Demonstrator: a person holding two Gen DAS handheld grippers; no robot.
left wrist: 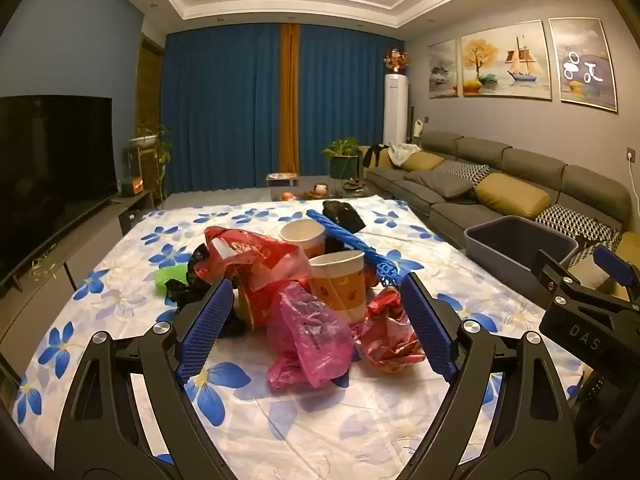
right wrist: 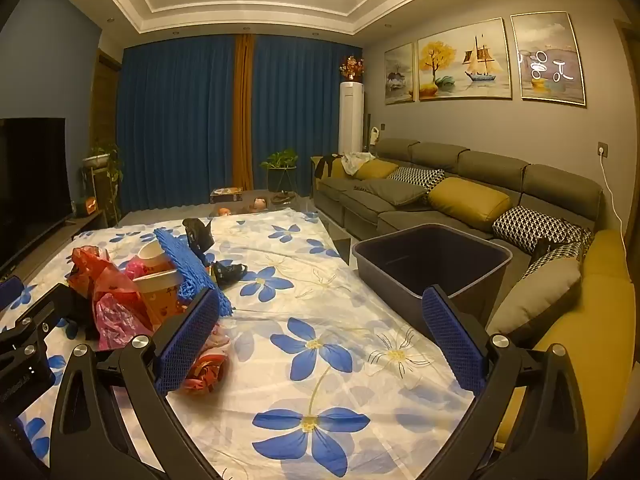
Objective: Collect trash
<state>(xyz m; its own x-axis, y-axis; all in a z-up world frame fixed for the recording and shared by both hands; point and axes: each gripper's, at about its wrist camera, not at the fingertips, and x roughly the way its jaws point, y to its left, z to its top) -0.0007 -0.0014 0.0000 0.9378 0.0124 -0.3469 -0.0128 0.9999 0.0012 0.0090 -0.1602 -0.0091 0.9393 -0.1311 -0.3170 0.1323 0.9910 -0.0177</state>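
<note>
Currently, left wrist view: left hand-held gripper (left wrist: 316,328) spread, empty, before the trash pile (left wrist: 296,280) mid-surface (left wrist: 304,432).

Right wrist view: right hand-held gripper (right wrist: 320,344) spread, empty; bin (right wrist: 432,264) beyond the right edge. Risk: slippery bags escaping the pads.

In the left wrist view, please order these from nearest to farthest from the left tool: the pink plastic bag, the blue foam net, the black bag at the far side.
1. pink plastic bag, between the open fingers
2. blue foam net, behind the cups
3. black bag, far end of the pile

A home living room: sofa (right wrist: 460,196), television (left wrist: 52,176), curtains (left wrist: 224,108).
</note>
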